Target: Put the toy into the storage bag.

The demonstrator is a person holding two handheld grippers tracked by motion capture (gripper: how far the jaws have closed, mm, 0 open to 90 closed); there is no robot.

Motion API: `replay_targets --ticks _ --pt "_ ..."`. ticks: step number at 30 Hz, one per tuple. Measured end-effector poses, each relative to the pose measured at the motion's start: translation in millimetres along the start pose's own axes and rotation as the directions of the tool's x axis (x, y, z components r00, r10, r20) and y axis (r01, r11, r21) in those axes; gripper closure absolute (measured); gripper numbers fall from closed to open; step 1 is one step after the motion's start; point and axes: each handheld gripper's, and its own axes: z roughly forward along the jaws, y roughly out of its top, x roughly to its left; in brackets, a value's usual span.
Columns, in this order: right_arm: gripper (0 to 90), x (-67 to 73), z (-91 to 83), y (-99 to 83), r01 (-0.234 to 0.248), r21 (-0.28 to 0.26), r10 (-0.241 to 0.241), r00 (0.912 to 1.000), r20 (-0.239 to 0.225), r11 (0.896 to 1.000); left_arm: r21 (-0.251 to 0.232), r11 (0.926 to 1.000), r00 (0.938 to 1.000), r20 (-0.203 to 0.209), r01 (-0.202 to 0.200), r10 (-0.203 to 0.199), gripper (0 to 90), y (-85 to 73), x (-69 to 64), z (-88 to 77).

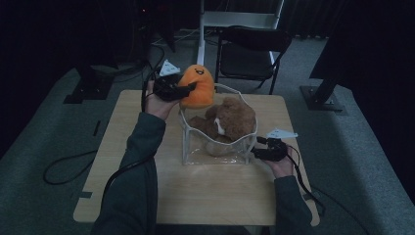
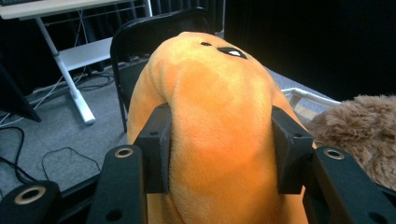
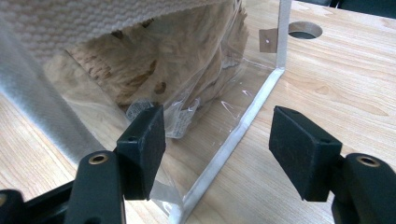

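My left gripper (image 1: pixel 188 89) clamps the orange plush (image 1: pixel 197 86) aloft over the far-left rim of the clear bag (image 1: pixel 218 157) on the wooden table (image 1: pixel 205 193), brown plush (image 1: pixel 230 119) inside, while my right gripper (image 3: pixel 217 135) sits spread at the bag's near-right corner.

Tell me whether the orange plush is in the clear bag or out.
Out: the left gripper holds the orange plush above the clear bag's rim.
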Motion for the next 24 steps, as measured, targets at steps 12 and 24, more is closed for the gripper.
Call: replay_targets --ticks 12,24 --pt "35.3 0.1 -0.1 -0.1 0.000 -0.001 0.000 1.0000 0.001 1.000 0.021 0.9998 1.0000 0.008 -0.003 0.003 50.3 0.6 -5.0 11.3" --pt "35.0 -0.2 0.0 -0.4 0.000 0.000 0.000 1.0000 0.000 1.000 0.037 0.9993 0.9998 0.020 0.006 -0.007 50.1 -0.4 -5.2 18.8"
